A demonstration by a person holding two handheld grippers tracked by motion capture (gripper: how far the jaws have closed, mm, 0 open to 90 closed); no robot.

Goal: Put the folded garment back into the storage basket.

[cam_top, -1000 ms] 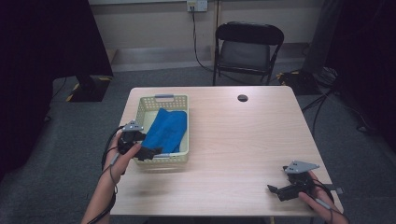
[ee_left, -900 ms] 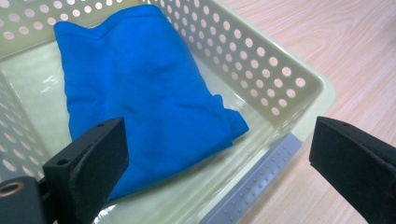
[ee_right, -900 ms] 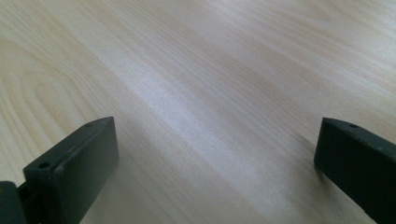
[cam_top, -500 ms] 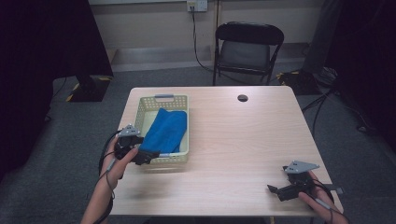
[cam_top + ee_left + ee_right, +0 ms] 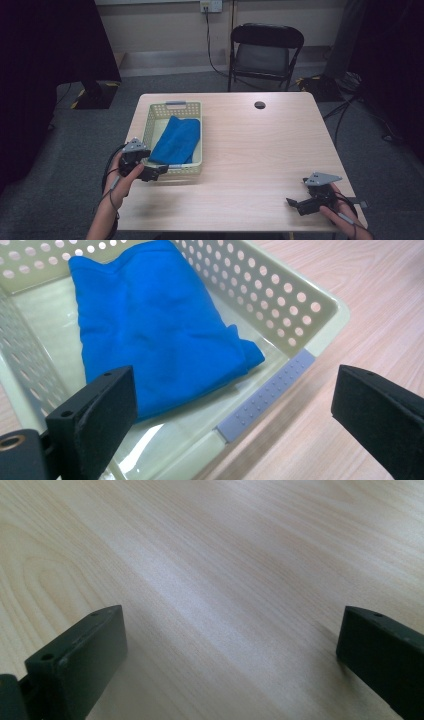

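Folded blue cloth (image 5: 155, 335) in a perforated basket (image 5: 280, 295), with the left tool (image 5: 235, 405) at the basket's near end.

The cloth lies flat on the basket floor, one corner reaching toward the grey handle strip (image 5: 265, 395) on the near rim. The cream basket stands on the left half of the wooden worktop (image 5: 260, 150). The left tool hovers over that near rim, jaws spread wide, one over the basket interior and one over bare wood. The right tool (image 5: 300, 204) sits low at the worktop's near right corner, well apart from the basket, jaws likewise spread over bare wood. A small black disc (image 5: 259, 105) lies near the far edge; a folding chair (image 5: 265, 50) stands beyond.
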